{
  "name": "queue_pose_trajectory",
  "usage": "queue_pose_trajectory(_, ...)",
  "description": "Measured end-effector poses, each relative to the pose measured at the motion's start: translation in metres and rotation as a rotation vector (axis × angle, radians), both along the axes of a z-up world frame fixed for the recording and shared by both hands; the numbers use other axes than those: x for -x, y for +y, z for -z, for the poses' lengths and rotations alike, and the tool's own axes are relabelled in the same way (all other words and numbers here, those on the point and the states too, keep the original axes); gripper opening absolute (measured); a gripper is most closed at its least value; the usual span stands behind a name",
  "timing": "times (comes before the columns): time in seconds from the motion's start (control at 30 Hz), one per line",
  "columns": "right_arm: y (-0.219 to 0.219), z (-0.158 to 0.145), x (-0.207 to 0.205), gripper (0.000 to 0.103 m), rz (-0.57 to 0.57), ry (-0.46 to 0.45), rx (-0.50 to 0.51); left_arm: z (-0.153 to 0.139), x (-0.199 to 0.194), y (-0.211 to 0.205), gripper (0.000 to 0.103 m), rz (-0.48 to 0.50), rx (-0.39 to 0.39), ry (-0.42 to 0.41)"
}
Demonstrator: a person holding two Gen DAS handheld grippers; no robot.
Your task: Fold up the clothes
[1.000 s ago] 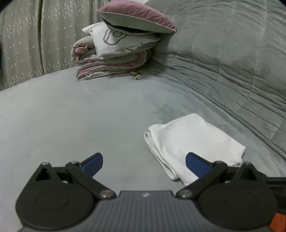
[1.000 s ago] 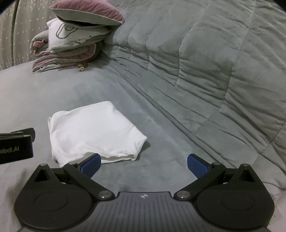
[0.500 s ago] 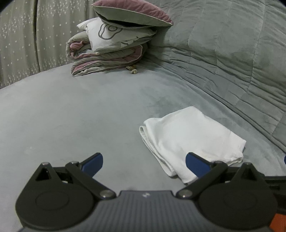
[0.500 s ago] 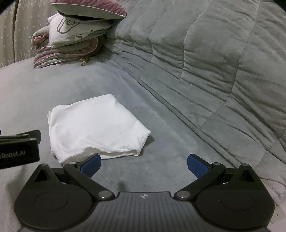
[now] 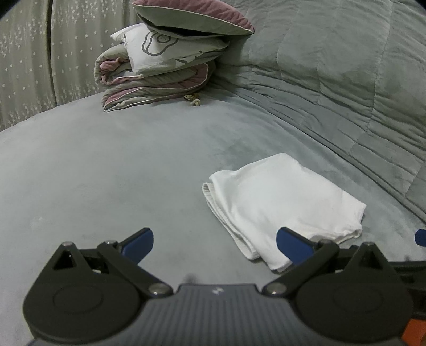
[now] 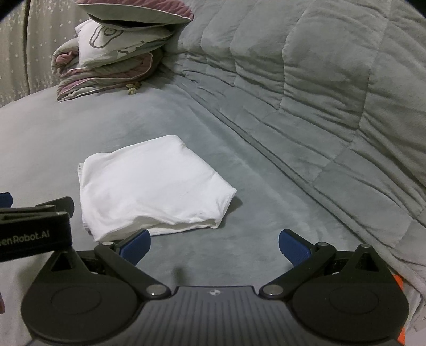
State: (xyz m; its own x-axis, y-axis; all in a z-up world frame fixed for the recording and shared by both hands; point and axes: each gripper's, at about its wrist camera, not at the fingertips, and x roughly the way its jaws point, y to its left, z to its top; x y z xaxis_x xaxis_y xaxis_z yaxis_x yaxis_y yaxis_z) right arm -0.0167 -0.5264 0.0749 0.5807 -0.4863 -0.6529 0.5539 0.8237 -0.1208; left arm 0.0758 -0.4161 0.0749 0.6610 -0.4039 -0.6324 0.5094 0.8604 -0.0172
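A folded white cloth (image 5: 285, 202) lies soft and rectangular on the grey velvety bed (image 5: 106, 173). The left gripper (image 5: 214, 241) and right gripper (image 6: 214, 243) both gape wide, empty, just short of it.

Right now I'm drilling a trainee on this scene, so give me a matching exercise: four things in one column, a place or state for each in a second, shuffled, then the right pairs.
Things
1. white garment
2. left hand-held gripper
3. pink-topped cushion
4. small knotted cord

Places or states
A. on top of the bedding pile
B. open, holding nothing
C. folded, flat on the grey bed cover
D. at the foot of the bedding pile

Pairs: 1-C, 2-B, 3-A, 4-D
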Motion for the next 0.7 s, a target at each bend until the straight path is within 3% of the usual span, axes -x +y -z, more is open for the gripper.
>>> queue_pose_trajectory(0.7, 0.0038, 0.0007, 0.0005, 0.103, -0.015, 0.007, -0.007, 0.0013, 0.001, -0.0002, 0.103, -0.007, -0.014, 0.003)
